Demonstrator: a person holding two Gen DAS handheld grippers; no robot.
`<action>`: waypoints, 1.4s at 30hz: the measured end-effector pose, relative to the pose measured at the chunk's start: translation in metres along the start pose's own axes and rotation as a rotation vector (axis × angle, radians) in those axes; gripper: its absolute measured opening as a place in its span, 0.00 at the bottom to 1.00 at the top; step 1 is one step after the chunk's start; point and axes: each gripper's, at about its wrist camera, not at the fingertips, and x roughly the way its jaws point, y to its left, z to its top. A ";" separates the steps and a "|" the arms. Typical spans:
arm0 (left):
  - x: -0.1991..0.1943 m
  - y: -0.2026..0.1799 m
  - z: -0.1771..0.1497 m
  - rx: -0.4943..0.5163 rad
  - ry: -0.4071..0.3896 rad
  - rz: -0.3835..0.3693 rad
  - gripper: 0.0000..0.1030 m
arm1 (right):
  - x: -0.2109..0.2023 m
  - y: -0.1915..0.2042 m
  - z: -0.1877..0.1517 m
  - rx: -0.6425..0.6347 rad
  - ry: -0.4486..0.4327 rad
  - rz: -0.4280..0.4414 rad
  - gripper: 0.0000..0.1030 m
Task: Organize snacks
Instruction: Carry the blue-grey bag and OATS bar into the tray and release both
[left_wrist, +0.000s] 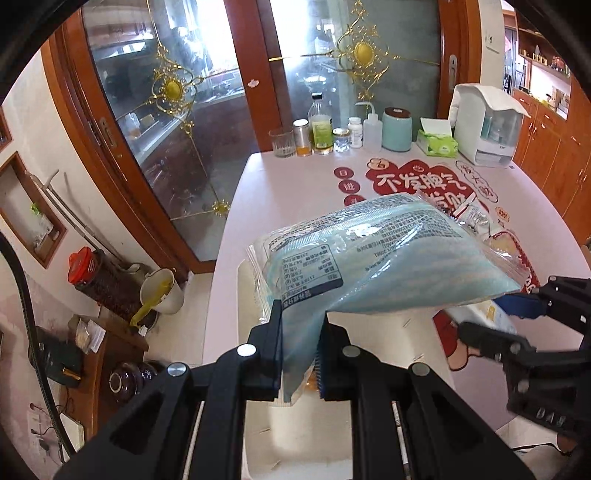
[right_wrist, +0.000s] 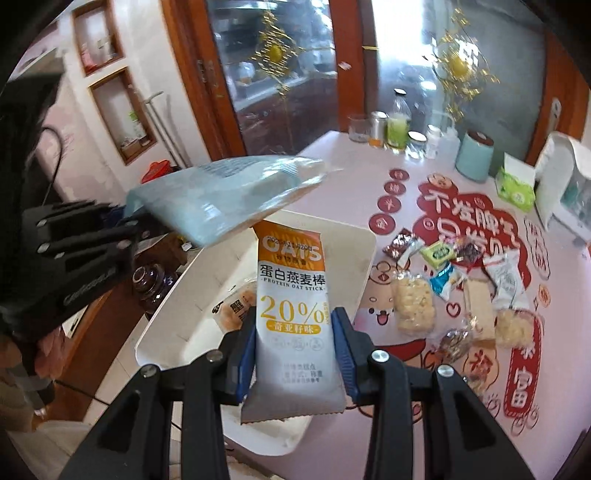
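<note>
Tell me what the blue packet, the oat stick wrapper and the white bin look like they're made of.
Blue packet: thin glossy plastic film, partly see-through, crinkled with glare spots.
Oat stick wrapper: printed plastic film, probably matte-coated; crimped bottom seal, little shine.
White bin: looks like rigid moulded plastic, smooth with rounded corners, though the finish is hard to judge.

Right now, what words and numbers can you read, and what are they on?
"OATS", "蛋白燕麦棒", "PROTEIN OAT STICK", "20%", "奇亚籽味": oat stick packet in the right gripper.
"不发脾气": red tablecloth print.
"富": tablecloth.
Blue packet label in the left gripper: upside down, too small to read.
Loose snacks' labels: blurred.
</note>
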 end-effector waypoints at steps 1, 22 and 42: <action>0.003 0.003 -0.002 0.000 0.010 -0.001 0.11 | 0.003 -0.001 0.001 0.022 0.008 -0.003 0.38; 0.037 0.014 -0.026 0.052 0.122 -0.034 0.47 | 0.038 0.030 0.002 0.057 0.095 -0.022 0.41; 0.025 0.001 -0.029 0.105 0.104 -0.017 0.81 | 0.033 0.040 -0.014 0.060 0.122 -0.039 0.46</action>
